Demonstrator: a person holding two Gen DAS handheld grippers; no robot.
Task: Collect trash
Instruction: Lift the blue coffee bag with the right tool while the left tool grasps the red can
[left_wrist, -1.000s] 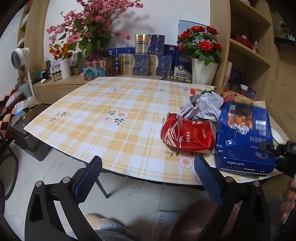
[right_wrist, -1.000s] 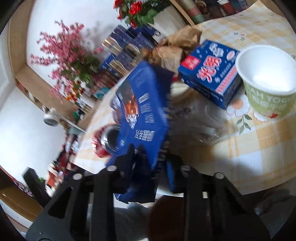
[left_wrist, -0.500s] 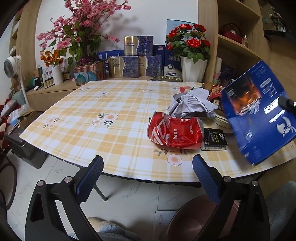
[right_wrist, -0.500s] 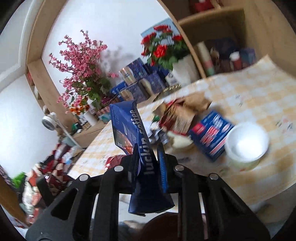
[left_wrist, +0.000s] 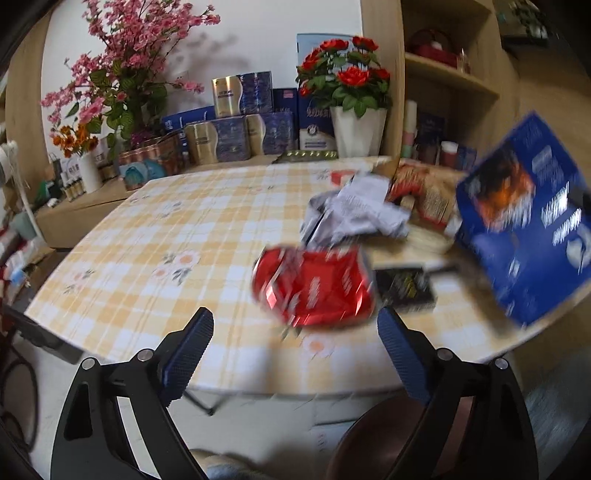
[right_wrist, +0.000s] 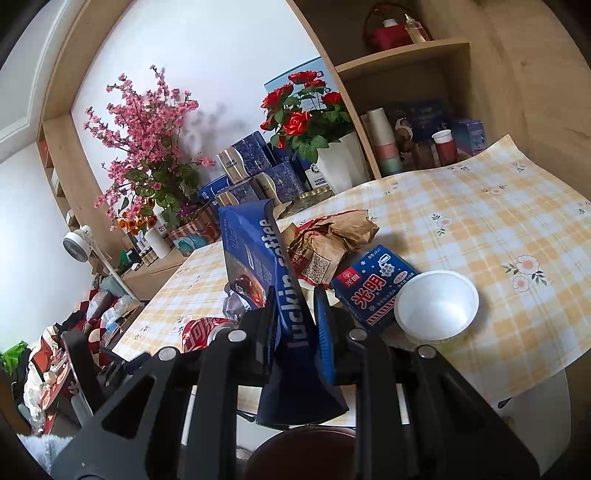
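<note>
Right tool (right_wrist: 295, 325): fingers closed on the lower part of a blue luckin coffee box (right_wrist: 273, 266), which is held edge-on, lifted clear of the worktop (right_wrist: 498, 221). In the left view the same box (left_wrist: 524, 236) hangs tilted at the right edge of the frame, blurred.

Left tool (left_wrist: 295, 354): fingers spread wide, nothing between them, hovering off the near edge of the worktop.

Just beyond the left tool lies a crushed red can (left_wrist: 314, 288), with a small black packet (left_wrist: 404, 288) touching its right side. Behind the can sits crumpled grey-white paper (left_wrist: 354, 214).

Right view, near to far: a white cup (right_wrist: 436, 304), a blue milk carton (right_wrist: 373, 284) just beside it, then a crumpled brown paper bag (right_wrist: 332, 240).

At the far edge, a white pot of red roses (right_wrist: 332, 155).
</note>
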